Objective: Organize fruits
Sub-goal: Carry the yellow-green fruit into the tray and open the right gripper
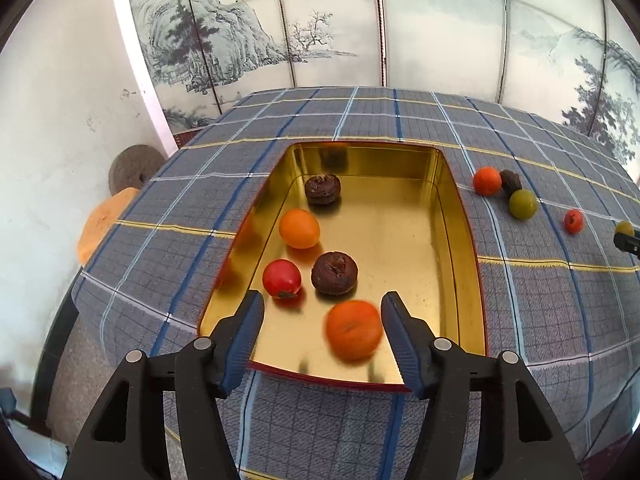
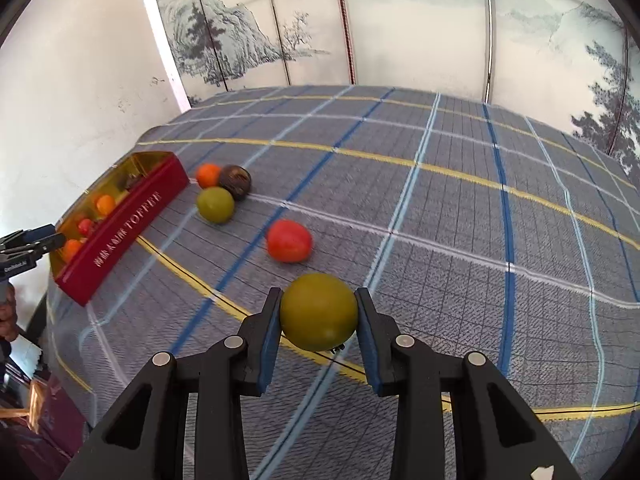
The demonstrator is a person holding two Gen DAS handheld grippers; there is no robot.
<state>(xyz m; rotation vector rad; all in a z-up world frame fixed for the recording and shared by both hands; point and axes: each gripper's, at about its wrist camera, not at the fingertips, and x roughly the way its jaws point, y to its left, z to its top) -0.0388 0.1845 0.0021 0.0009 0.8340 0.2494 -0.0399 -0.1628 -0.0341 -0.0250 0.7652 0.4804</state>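
Observation:
A gold-lined red tin (image 1: 460, 216) lies on the plaid table. In it are two brown fruits (image 1: 322, 189) (image 1: 334, 273), an orange fruit (image 1: 299, 228), a red fruit (image 1: 281, 278) and a blurred orange fruit (image 1: 353, 335). My left gripper (image 1: 322, 314) is open over the tin's near end, the blurred fruit between its fingers but apart from them. My right gripper (image 2: 318, 312) is shut on a green fruit (image 2: 319, 311) just above the cloth. The tin (image 2: 120, 232) and the left gripper (image 2: 32, 245) show at left in the right wrist view.
Loose on the cloth right of the tin are an orange fruit (image 2: 209, 175), a brown fruit (image 2: 236, 182), a green fruit (image 2: 215, 204) and a red fruit (image 2: 289, 240). A painted folding screen (image 1: 360, 20) stands behind the table. The table edge drops off at left.

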